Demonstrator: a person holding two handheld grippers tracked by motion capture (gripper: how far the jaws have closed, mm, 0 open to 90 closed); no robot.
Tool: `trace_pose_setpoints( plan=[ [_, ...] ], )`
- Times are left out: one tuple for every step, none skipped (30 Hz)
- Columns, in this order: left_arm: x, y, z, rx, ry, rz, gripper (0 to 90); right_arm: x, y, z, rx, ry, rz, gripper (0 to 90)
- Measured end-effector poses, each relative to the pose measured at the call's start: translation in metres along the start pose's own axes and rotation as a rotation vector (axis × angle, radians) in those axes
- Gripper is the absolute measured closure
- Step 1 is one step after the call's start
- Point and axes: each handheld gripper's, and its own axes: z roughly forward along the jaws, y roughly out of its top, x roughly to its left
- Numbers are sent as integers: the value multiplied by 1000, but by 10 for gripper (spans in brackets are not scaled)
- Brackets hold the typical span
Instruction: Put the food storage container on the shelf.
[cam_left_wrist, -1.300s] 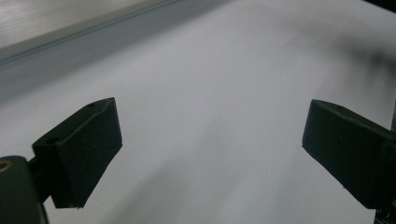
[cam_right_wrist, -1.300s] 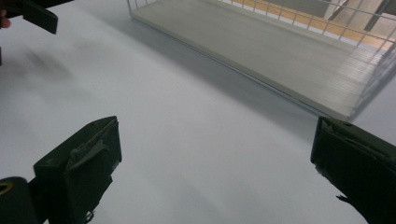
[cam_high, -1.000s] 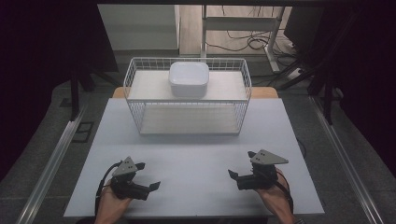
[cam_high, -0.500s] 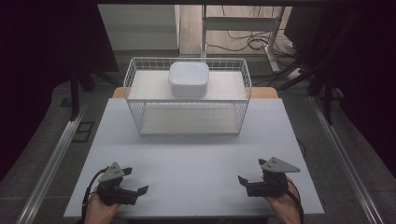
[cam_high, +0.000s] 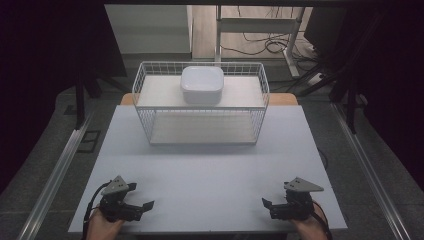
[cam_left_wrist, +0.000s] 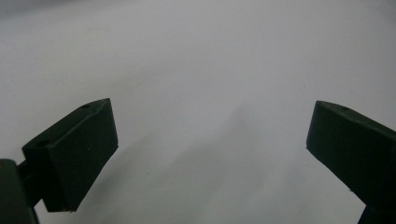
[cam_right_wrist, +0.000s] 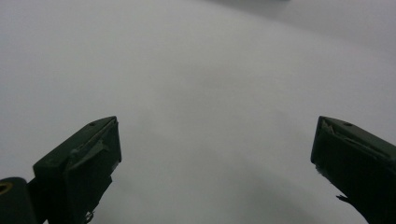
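A white wire basket (cam_high: 200, 140) stands at the far middle of the white table (cam_high: 210, 170), with a white lidded box (cam_high: 202, 85) resting on its upper shelf. My left gripper (cam_high: 142, 205) sits low at the table's near left corner, jaws wide apart and holding nothing. Near the front right corner my right gripper (cam_high: 269, 206) is likewise open and empty. In the left gripper view my left gripper (cam_left_wrist: 210, 154) looks down on bare table between its black jaws. The right gripper view has my right gripper (cam_right_wrist: 215, 163) over bare table too.
Metal rails (cam_high: 55, 175) run along both sides of the table. Behind the table stand a desk frame and cables on the floor (cam_high: 260, 45). Bare tabletop lies between the grippers and the basket.
Both grippers have drawn back toward the near edge of the table and outward to its corners. The basket and box have not moved.
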Motion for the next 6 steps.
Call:
trace_pose_setpoints(
  plan=[
    [0,0,0,1,0,-2,16,0,-1,0,10,-3,-3,12],
    [0,0,0,2,-1,-3,16,0,-1,1,20,-6,-5,12],
    [0,0,0,3,-1,-3,16,0,-2,2,29,-9,-7,12],
    [0,0,1,5,1,-4,16,0,-3,3,37,-10,-9,12],
    [0,1,1,8,2,-4,16,0,-3,3,44,-10,-11,12],
    [0,1,2,16,5,-10,17,0,-3,4,48,-12,-14,12]
  ],
)
